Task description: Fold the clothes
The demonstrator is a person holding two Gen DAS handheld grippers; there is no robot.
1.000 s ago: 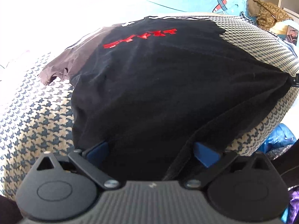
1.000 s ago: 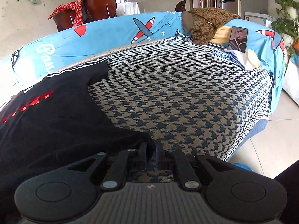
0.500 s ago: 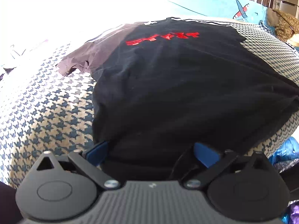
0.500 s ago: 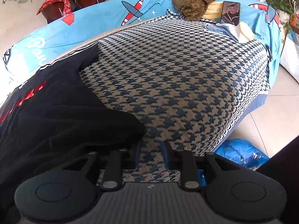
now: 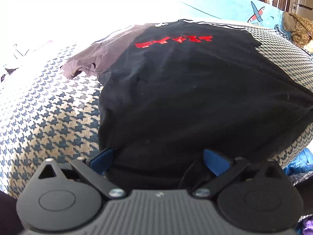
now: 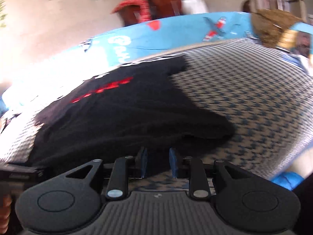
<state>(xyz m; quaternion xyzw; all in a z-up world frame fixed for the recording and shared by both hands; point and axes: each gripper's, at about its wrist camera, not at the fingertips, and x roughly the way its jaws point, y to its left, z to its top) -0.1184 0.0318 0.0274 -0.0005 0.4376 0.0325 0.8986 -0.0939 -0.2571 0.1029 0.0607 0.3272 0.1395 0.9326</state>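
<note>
A black T-shirt (image 5: 185, 98) with red lettering (image 5: 174, 40) lies spread on the houndstooth-covered bed (image 5: 49, 117), one sleeve (image 5: 86, 62) out to the left. Its near hem sits between the wide-apart blue fingers (image 5: 101, 157) of my left gripper (image 5: 158, 156), which is open. In the blurred right wrist view the same T-shirt (image 6: 127, 117) fills the left half. My right gripper (image 6: 158, 162) is open a little, its blue pads (image 6: 144, 162) just short of the hem, with dark cloth and bed cover showing in the gap.
A light-blue sheet with plane prints (image 6: 176, 37) edges the far side of the bed. A brown patterned cloth (image 5: 299, 29) lies at the far right corner. Blue bags (image 5: 299, 160) lie on the floor by the bed's right edge. A chair (image 6: 156, 5) stands behind.
My right gripper let go of the shirt's corner, opened, and swung left toward the hem's middle. The left gripper stayed open and shifted left along the hem.
</note>
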